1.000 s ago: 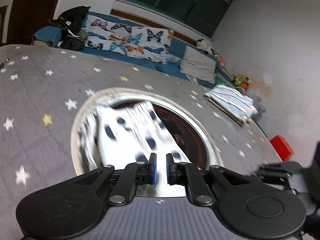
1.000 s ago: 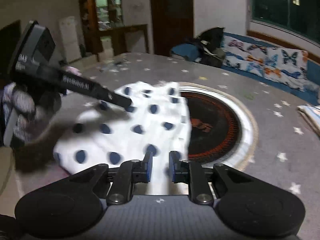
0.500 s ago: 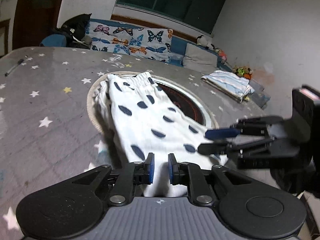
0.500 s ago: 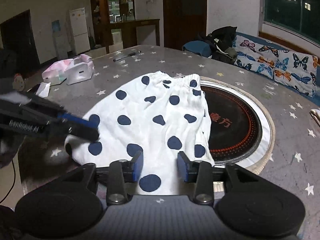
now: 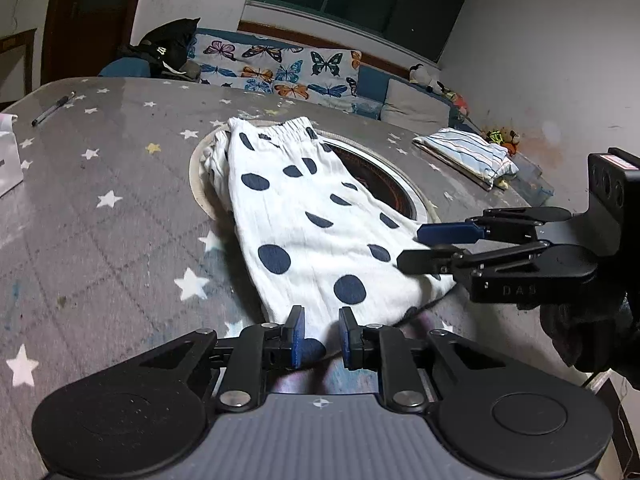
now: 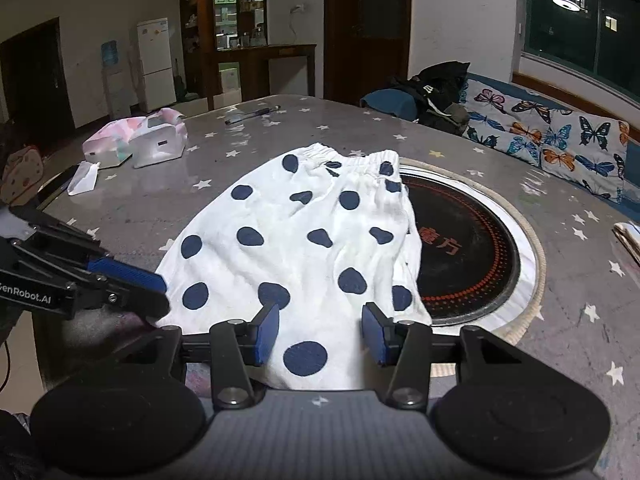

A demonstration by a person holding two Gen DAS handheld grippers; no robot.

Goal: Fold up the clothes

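White shorts with dark blue dots [image 5: 308, 224] lie folded on the grey star-patterned table [image 5: 100, 220], waistband at the far end, partly over the round inset burner [image 5: 380, 184]. My left gripper [image 5: 320, 338] sits at the near hem, jaws slightly apart with nothing held. My right gripper [image 6: 319, 334] is wide open over the near hem of the shorts [image 6: 304, 236]. The right gripper also shows in the left wrist view [image 5: 416, 244], at the hem's right corner. The left gripper shows in the right wrist view [image 6: 160, 292], at the hem's left corner.
A folded striped garment [image 5: 468, 154] lies at the table's far right. A pen [image 5: 52, 110] and pink-white boxes [image 6: 136, 142] lie on the left side. A butterfly-print sofa [image 5: 280, 68] and a black bag [image 5: 168, 46] are beyond the table.
The shorts were laid flat on the table and let go. Both grippers opened, the right one widely, and drew back to the near hem.
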